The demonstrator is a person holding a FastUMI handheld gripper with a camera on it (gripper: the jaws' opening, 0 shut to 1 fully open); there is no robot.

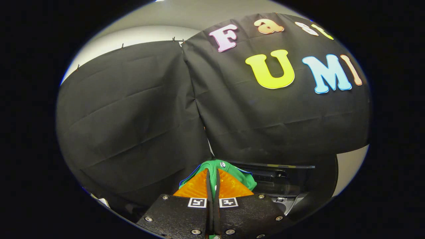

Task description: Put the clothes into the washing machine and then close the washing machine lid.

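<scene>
We are holding the hand-held gripper [212,174] with its two fingers [232,187] pressed almost together, only a thin dark seam running between them. They are clenching a green garment [247,179], which is bunching up over and around the fingertips and spilling out to either side of them. A small white round spot, perhaps a button or a print, is sitting on the cloth near its top, just right of the seam; we cannot tell which. A thin blue edge is showing along the garment on the left side of the fingers.

We are seeing the garment lifted clear in front of the black cloth wall [132,126], not resting on anything that we can make out. Just beyond and to the right of the fingers, a dark washing machine [285,181] is showing, with its opening facing up and a dark, glossy lid [318,176] standing raised behind and to the right of it. The garment is hanging beside the machine's left part, near its opening; we cannot tell whether any of it is touching the rim. Inside the opening we are making out only dark shapes and a pale grey patch low down.

Above the black cloth, a pale wall [139,36] is showing, and another pale strip is appearing to the right of the lid.
</scene>
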